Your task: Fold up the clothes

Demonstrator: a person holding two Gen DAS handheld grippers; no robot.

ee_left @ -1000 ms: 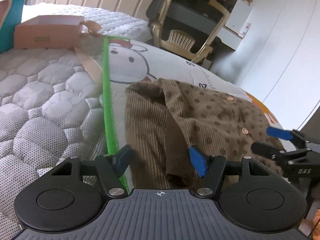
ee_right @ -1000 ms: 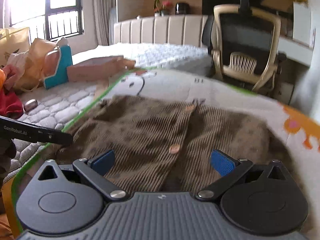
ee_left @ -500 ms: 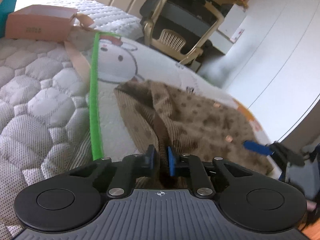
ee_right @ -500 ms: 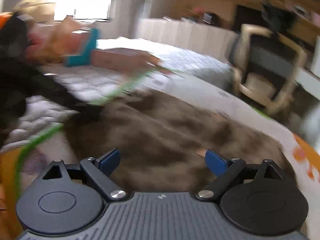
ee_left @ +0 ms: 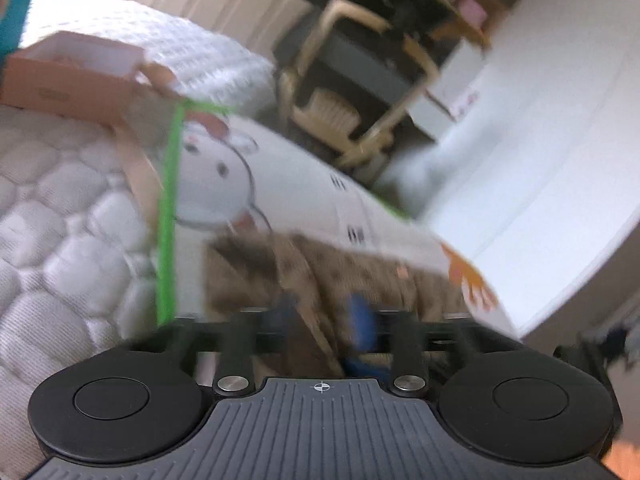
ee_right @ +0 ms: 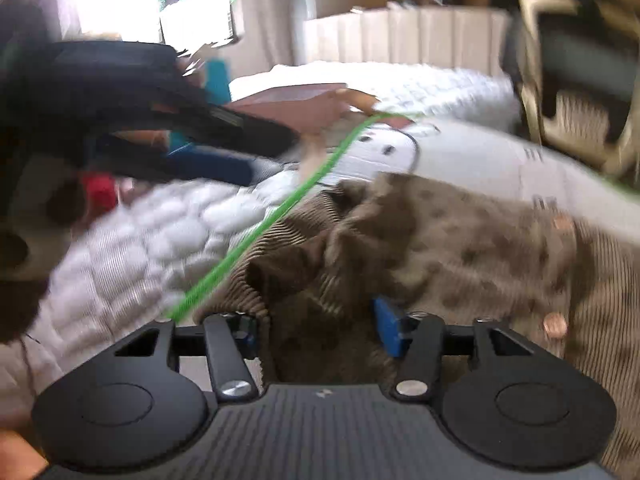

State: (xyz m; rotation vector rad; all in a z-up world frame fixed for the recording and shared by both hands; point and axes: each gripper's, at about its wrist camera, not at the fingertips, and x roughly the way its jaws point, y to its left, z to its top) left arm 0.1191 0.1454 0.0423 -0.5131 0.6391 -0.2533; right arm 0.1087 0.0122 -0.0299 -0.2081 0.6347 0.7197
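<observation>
A brown dotted corduroy garment (ee_left: 360, 268) lies on a cartoon play mat (ee_left: 224, 184) spread over the bed. In the blurred left wrist view my left gripper (ee_left: 324, 316) hangs above the garment's left fold, jaws partly apart, with a strip of cloth showing between them. The right wrist view shows the left gripper (ee_right: 272, 156) raised over the mattress, away from the cloth and holding nothing. My right gripper (ee_right: 318, 330) is down on the garment (ee_right: 460, 240), and a humped bunch of its left part fills the gap between the half-narrowed jaws.
A pink box (ee_left: 68, 76) with a ribbon sits on the quilted mattress (ee_left: 60, 220) left of the mat's green edge (ee_left: 168, 220). Beyond the bed's far side stands a beige desk chair (ee_left: 352, 92). Red cloth (ee_right: 100, 192) and a teal item (ee_right: 218, 80) lie at the far left.
The left gripper, shut on the garment's fold half a second ago, has parted its jaws and lifted away. The right gripper has dropped onto the cloth and its jaws have narrowed.
</observation>
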